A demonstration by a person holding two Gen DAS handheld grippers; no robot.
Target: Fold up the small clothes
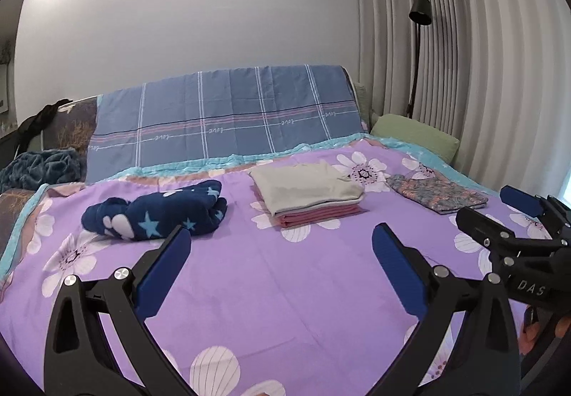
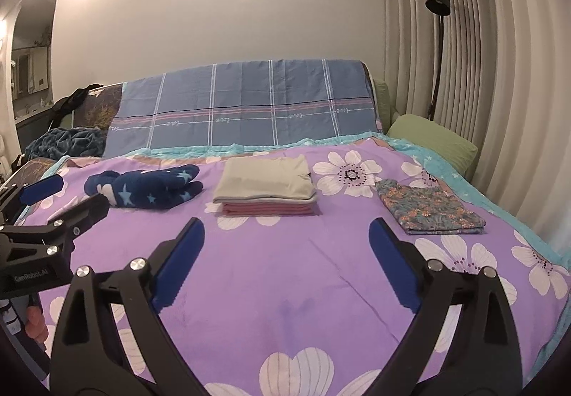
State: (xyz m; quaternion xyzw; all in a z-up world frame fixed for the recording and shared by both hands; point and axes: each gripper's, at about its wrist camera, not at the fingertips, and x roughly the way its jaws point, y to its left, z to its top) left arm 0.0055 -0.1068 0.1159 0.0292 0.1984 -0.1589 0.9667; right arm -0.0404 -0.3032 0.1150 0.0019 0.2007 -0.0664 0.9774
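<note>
Both grippers hang over the near half of the bed (image 1: 285, 289). The left gripper (image 1: 282, 253) has its jaws spread wide, holding nothing; the right gripper (image 2: 287, 246) likewise. Toward the far edge lie a crumpled star garment (image 1: 157, 210), a folded stack (image 1: 307, 192) and, apparently folded, a floral piece (image 2: 431, 206) near the right edge.

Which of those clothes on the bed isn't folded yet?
The navy star-patterned garment, lying bunched up on the left. The beige-and-pink stack and the floral piece lie flat and squared.
</note>
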